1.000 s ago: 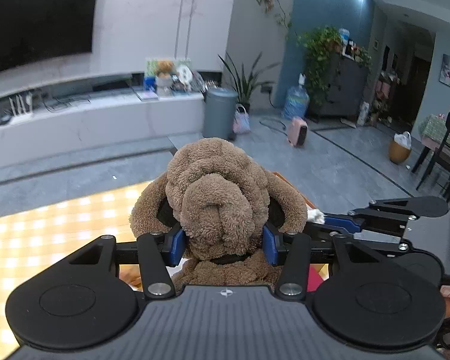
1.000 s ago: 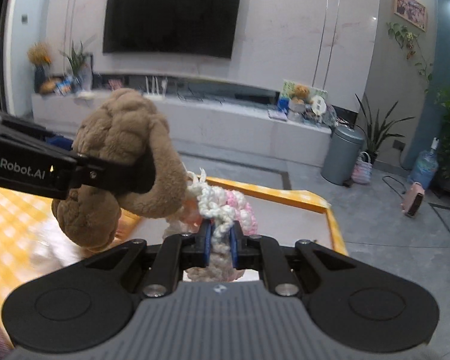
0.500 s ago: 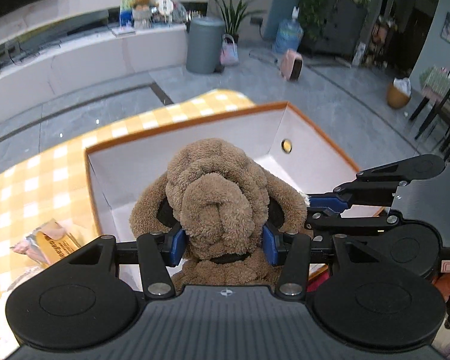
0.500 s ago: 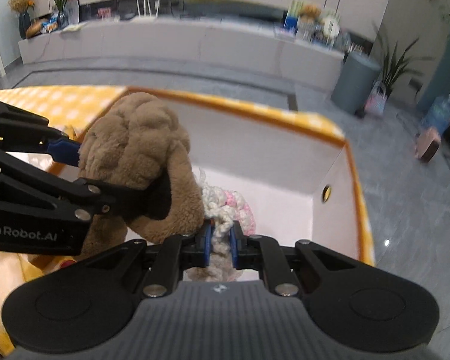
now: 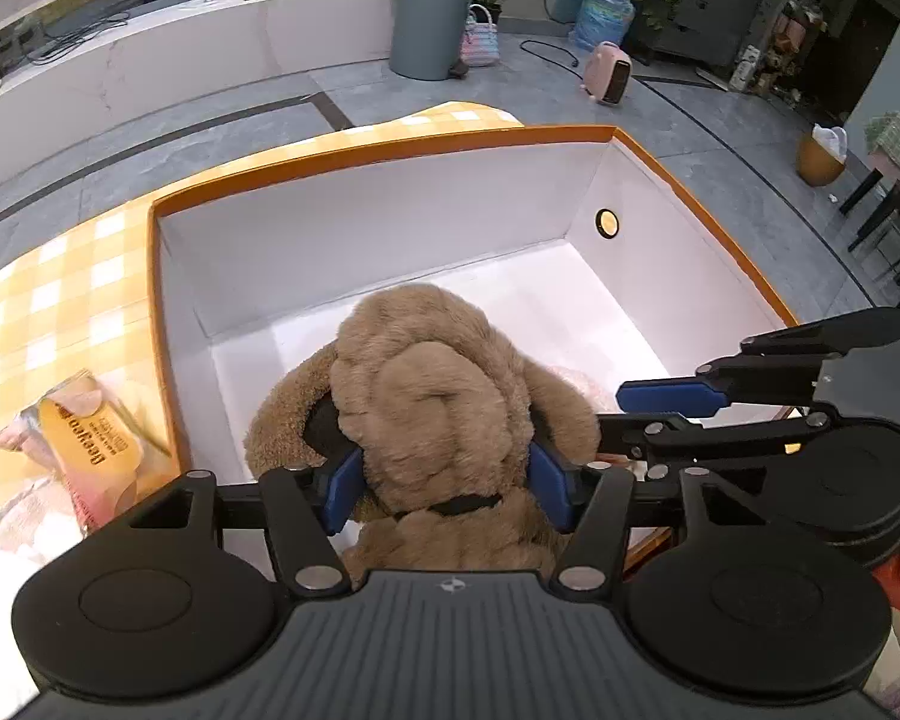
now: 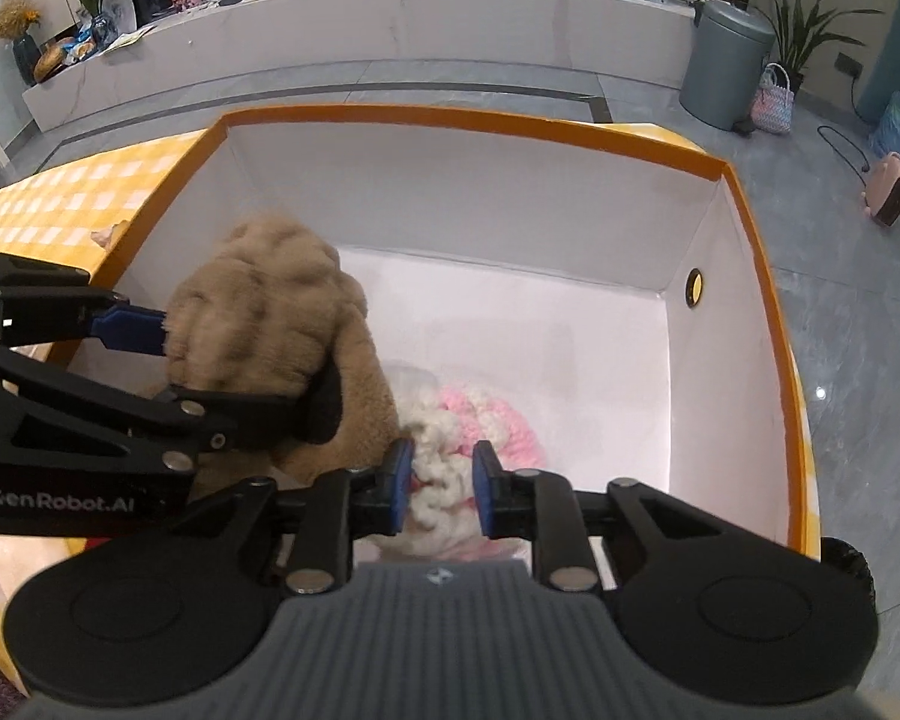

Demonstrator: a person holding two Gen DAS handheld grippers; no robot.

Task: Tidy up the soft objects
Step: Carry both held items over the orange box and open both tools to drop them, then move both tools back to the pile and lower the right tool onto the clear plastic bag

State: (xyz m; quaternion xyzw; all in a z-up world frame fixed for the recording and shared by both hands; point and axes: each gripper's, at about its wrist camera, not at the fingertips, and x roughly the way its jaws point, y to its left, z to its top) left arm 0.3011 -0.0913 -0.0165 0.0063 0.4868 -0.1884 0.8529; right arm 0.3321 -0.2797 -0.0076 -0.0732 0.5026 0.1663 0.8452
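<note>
The left gripper point(image 5: 444, 480) has just widened around the brown plush dog point(image 5: 432, 396), low in the white box point(image 5: 390, 240). The right gripper point(image 6: 441, 480) has just loosened around the pink-and-white knitted toy point(image 6: 480, 420). The dog's fur may snag on a pad and be dragged out again.

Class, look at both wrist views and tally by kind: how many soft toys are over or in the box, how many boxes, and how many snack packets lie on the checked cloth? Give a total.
Soft toys: 2, the brown plush dog and the pink-and-white knitted toy
Boxes: 1, the orange-rimmed white box
Snack packets: 1, the yellow packet
Total: 4
</note>
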